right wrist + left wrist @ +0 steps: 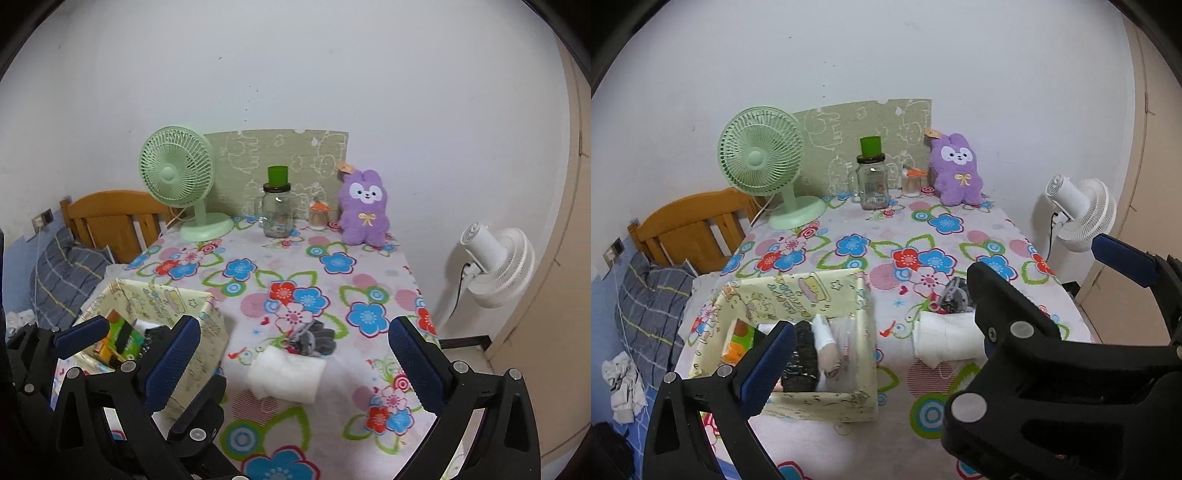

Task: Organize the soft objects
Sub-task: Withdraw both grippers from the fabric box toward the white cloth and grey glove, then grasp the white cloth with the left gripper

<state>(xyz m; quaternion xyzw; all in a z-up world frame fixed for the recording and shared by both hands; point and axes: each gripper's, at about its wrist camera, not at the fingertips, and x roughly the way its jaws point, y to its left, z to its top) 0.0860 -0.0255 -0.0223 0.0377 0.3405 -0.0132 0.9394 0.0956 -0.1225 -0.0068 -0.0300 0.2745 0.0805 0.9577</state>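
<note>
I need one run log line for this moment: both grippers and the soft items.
left gripper: open, over storage box | right gripper: open, empty | white folded cloth: on table | gray glove: on table, behind cloth

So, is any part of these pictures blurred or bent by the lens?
Left wrist view: the storage box looks slightly motion-blurred and the black corners show fisheye vignetting. Right wrist view: sharper; the wall edge bows beside the white fan, and the nearest tablecloth is soft.

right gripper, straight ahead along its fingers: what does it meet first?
Probably the folded white cloth on the floral tablecloth; it lies between the open right gripper fingers' line, with the gray glove just beyond. Depth is uncertain, so it may pass above the cloth.
</note>
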